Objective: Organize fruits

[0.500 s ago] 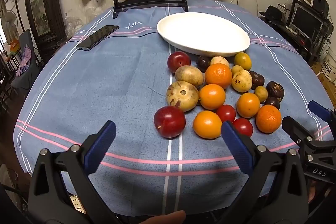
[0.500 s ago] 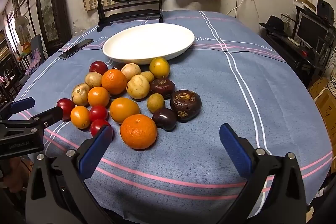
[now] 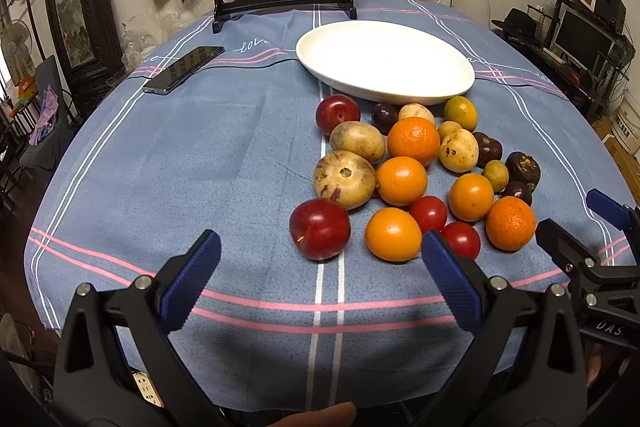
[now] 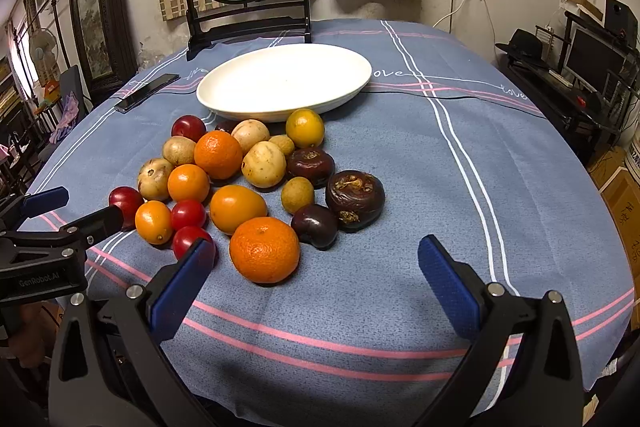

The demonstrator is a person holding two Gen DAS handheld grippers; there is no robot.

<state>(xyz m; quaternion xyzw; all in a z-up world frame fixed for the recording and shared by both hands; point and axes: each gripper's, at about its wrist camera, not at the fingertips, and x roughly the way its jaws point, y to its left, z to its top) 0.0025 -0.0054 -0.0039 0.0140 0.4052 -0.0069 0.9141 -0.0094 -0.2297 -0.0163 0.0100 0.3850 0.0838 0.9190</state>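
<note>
Both tongs hang wide and empty over the near edge of the desk (image 3: 160, 155), angled down toward the heap of fruit, nothing between the pads of either. The fruit sits bunched in the middle of the desk, just on the near side of the white plate (image 4: 248, 107), which is bare. For the left tongs (image 3: 320, 279), the red plum (image 3: 319, 228) is the front runner: it lies straight ahead, just beyond the tips and about centred in the gap. It's round, so no long axis to line up with. The right tongs (image 4: 316, 279) have the big mandarin (image 4: 265, 249) closest, ahead and a touch toward their left finger (image 4: 182, 291), with the dark round fruit (image 4: 354, 199) farther out. My call: each hand takes its own nearest piece, the left being better lined up. The plate waits beyond the heap, toward the far edge, so any carry goes over the other fruit.
</note>
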